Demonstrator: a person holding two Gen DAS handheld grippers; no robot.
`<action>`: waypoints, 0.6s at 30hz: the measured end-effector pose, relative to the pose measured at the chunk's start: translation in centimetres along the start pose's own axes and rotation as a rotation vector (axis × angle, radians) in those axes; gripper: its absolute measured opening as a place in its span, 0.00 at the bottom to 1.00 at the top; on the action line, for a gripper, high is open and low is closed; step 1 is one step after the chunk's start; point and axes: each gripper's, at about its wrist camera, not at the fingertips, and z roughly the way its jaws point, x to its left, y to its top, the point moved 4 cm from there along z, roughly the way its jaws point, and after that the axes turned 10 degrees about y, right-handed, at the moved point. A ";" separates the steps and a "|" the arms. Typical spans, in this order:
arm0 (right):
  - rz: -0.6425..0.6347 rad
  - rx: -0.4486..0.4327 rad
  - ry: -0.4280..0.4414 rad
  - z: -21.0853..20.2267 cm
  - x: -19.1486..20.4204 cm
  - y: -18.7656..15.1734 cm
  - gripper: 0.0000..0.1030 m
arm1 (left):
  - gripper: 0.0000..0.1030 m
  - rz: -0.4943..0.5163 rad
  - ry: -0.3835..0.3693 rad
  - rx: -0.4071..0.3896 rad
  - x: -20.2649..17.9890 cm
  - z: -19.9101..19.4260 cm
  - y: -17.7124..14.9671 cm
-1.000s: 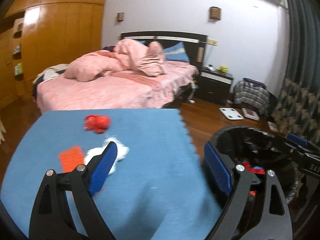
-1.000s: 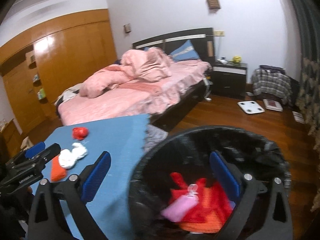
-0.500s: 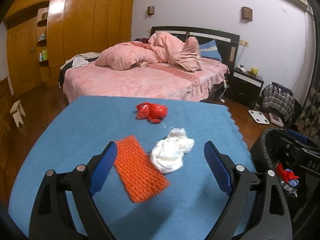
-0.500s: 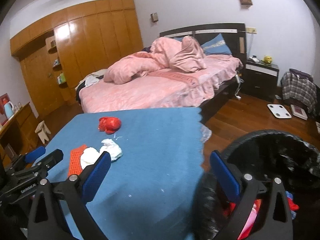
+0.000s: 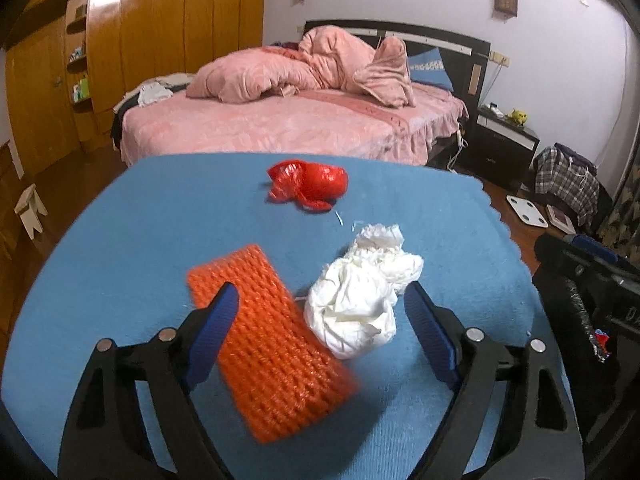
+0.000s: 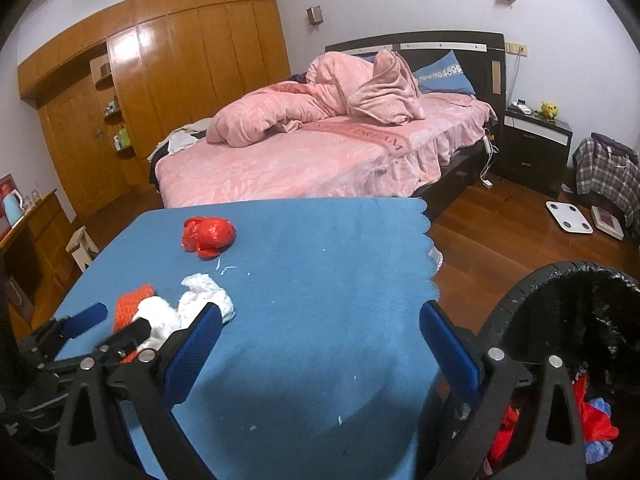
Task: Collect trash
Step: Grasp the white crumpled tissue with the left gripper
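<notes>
On the blue table cover [image 5: 132, 240] lie an orange foam net [image 5: 276, 344], a crumpled white wad [image 5: 360, 300] and, farther back, a red plastic bag [image 5: 310, 186]. My left gripper [image 5: 320, 308] hovers low over the net and the wad; both lie between its fingers, its pads press on neither, and its jaws are closing. My right gripper [image 6: 322, 318] stands open over bare blue cover [image 6: 320, 264], nothing between its fingers. It shows the wad [image 6: 208, 300], the red bag [image 6: 208, 236] and the left gripper [image 6: 116, 322] at lower left.
A black-lined trash bin [image 6: 532, 280] with red and blue scraps stands off the table's right edge. Behind the table are a pink bed [image 6: 320, 152], a dark nightstand [image 6: 536, 140] and wooden wardrobes [image 6: 160, 80]. A white scale [image 6: 568, 216] and a small stool [image 6: 82, 246] sit on the floor.
Both views have swung left from the bin to the table. The left gripper has come closer and lower over the orange net and white wad, and its fingers stand slightly narrower.
</notes>
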 end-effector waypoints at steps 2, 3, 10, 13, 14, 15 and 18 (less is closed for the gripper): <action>-0.001 0.000 0.000 0.3 -0.2 0.1 0.94 | 0.74 0.001 -0.010 0.015 -0.2 0.6 -0.2; -0.001 0.000 0.000 0.2 -0.2 0.1 0.94 | 0.73 0.002 -0.017 0.024 -0.4 0.9 -0.4; 0.000 0.004 0.002 0.5 -0.3 0.3 0.94 | 0.39 0.026 -0.060 0.071 -1.4 2.1 -0.8; -0.001 0.008 0.006 1.2 -0.3 0.5 0.94 | 0.34 0.027 -0.064 0.057 -1.6 1.9 -0.7; -0.002 0.009 0.007 1.4 -0.2 0.6 0.94 | 0.33 0.023 -0.065 0.049 -1.5 1.7 -0.7; -0.002 0.010 0.008 1.6 -0.1 0.6 0.94 | 0.33 0.017 -0.066 0.037 -1.4 1.4 -0.6; -0.006 0.014 0.013 2.0 0.2 0.5 0.94 | 0.33 -0.003 -0.070 0.000 -1.0 0.4 -0.3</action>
